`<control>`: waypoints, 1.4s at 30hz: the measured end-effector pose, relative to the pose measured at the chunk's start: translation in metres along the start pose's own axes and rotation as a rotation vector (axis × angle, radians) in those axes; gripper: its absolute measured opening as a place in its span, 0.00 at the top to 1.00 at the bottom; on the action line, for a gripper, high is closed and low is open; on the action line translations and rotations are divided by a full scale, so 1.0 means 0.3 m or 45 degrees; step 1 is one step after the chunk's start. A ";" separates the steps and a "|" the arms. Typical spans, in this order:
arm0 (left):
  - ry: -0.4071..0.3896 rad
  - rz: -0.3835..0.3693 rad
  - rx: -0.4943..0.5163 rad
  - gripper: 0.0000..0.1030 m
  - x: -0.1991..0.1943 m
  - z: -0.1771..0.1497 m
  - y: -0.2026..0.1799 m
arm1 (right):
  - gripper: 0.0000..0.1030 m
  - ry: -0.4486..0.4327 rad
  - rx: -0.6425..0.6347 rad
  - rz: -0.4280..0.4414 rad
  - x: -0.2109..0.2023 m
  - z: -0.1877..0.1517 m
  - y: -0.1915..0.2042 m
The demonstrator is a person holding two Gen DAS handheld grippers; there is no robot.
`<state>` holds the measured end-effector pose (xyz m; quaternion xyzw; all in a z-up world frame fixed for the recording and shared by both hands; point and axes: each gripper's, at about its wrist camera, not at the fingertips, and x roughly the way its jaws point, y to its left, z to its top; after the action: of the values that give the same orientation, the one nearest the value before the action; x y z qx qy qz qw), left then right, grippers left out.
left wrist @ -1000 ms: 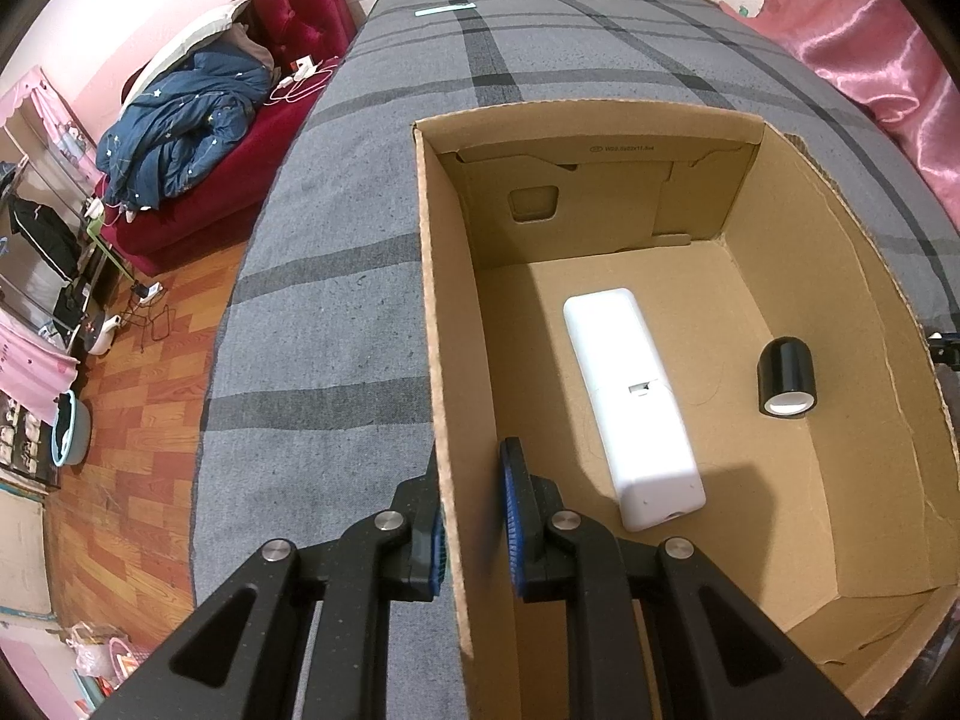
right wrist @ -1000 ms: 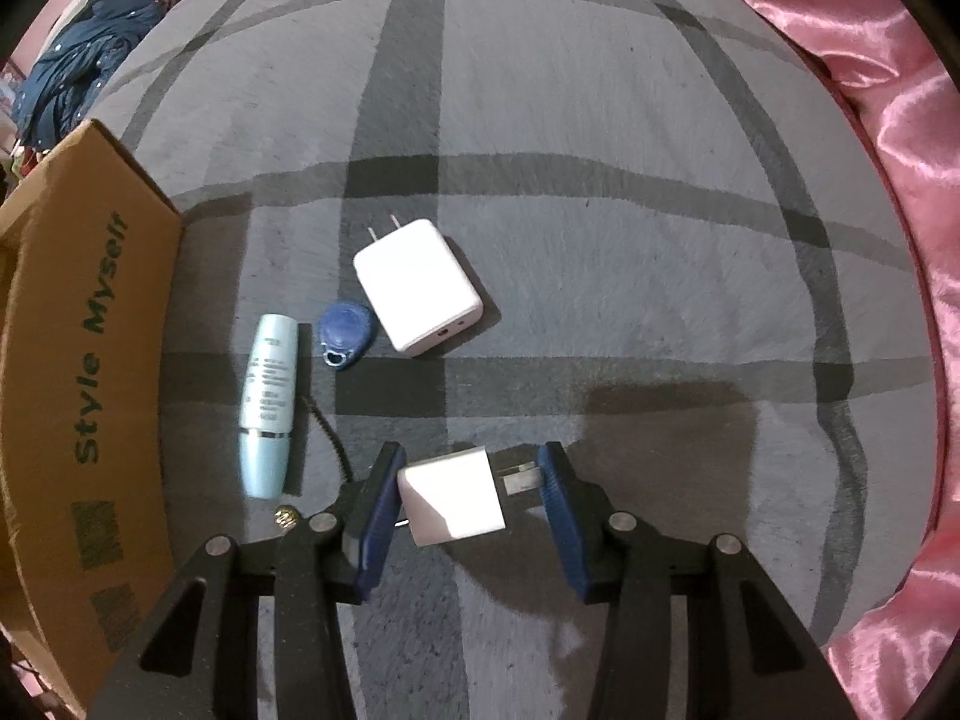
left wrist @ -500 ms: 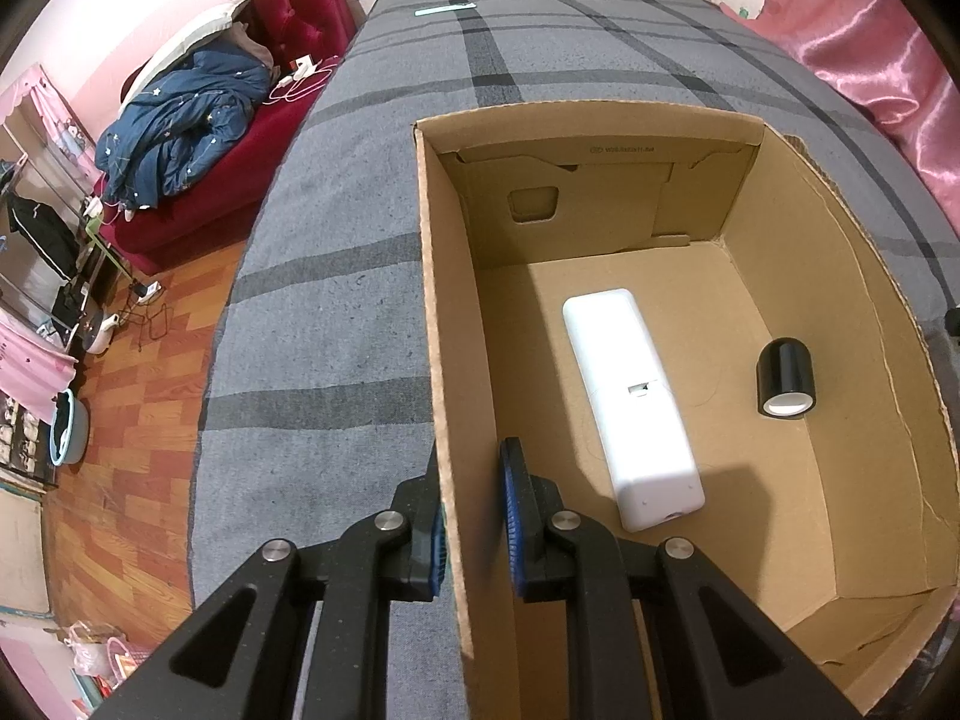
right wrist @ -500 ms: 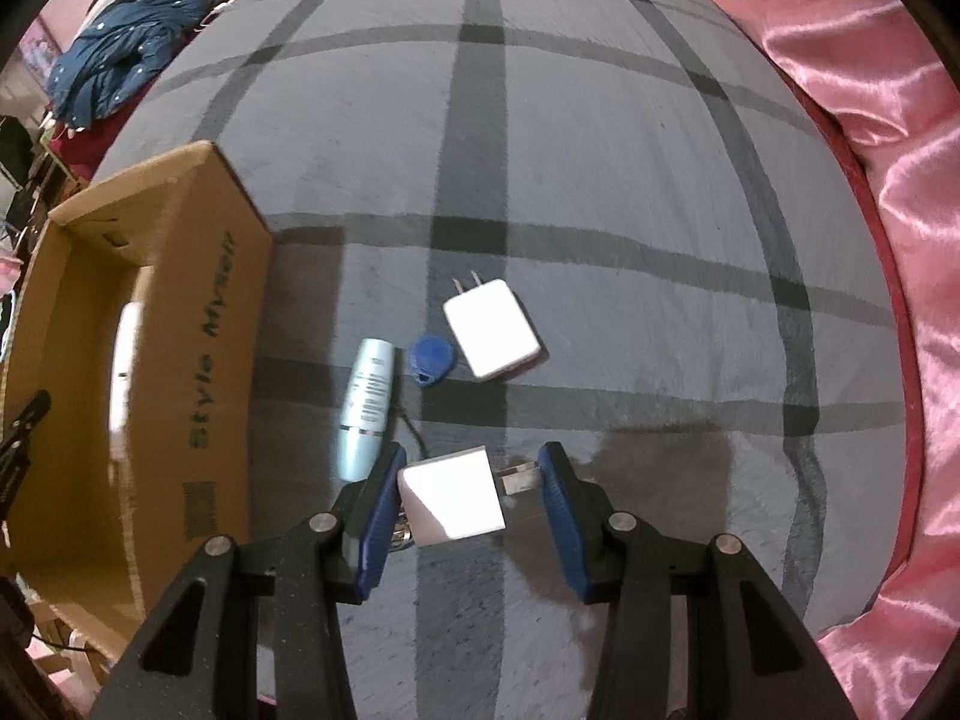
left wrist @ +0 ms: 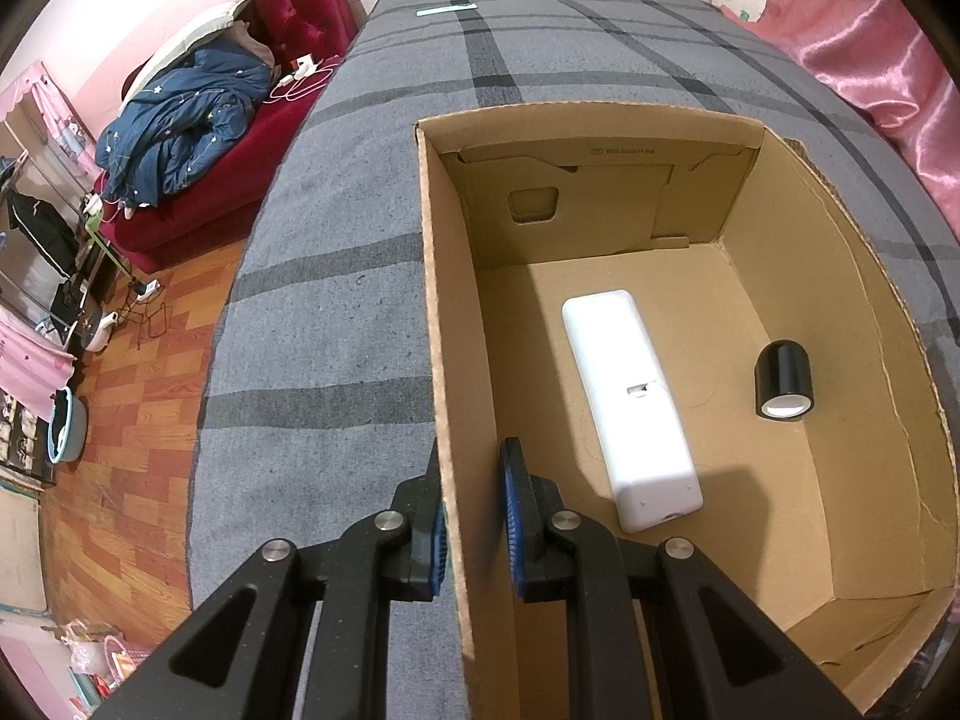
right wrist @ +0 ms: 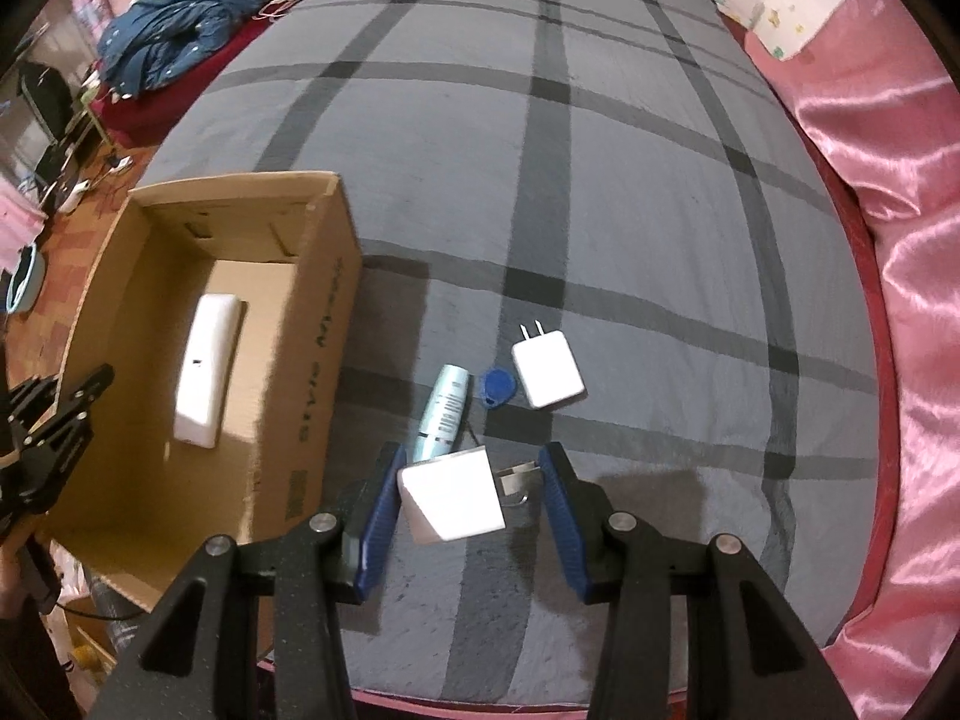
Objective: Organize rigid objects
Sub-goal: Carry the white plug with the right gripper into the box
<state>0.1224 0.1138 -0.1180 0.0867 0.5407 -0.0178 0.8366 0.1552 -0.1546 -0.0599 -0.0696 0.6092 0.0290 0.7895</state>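
My right gripper (right wrist: 471, 501) is shut on a small white plug adapter (right wrist: 451, 495) and holds it high above the grey plaid bed cover (right wrist: 630, 228). Below it on the cover lie a pale blue tube (right wrist: 441, 411), a blue key fob (right wrist: 498, 387) and a larger white charger (right wrist: 547, 369). My left gripper (left wrist: 473, 519) is shut on the left wall of the open cardboard box (left wrist: 447, 360), also seen in the right wrist view as the box (right wrist: 300, 372). Inside the box lie a long white device (left wrist: 630, 408) and a black cylinder (left wrist: 783, 379).
A pink satin quilt (right wrist: 888, 276) borders the right side of the bed. To the left of the bed stand a red sofa (left wrist: 240, 138) with a blue jacket (left wrist: 180, 120) on it and a wooden floor (left wrist: 108, 450). A thin teal strip (left wrist: 445, 10) lies at the far end of the bed.
The right gripper has risen with the small white adapter and shifted toward the box, so the items on the cover look smaller and the box interior has come into view. The left gripper has stayed put.
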 end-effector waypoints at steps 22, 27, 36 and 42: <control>0.000 -0.003 -0.003 0.84 -0.002 0.000 0.003 | 0.53 -0.058 -0.204 0.085 -0.118 0.058 0.309; 0.001 -0.007 -0.006 0.84 0.000 -0.001 0.003 | 0.53 -0.057 -0.240 0.112 -0.109 0.064 0.378; 0.001 -0.009 -0.007 0.84 0.000 -0.003 0.004 | 0.53 -0.039 -0.272 0.150 -0.062 0.070 0.473; 0.001 -0.016 -0.012 0.84 0.004 -0.002 0.009 | 0.53 -0.019 -0.270 0.175 -0.014 0.080 0.528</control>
<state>0.1226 0.1166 -0.1190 0.0794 0.5418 -0.0207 0.8365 0.1564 0.0058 -0.0616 -0.1106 0.6001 0.1476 0.7783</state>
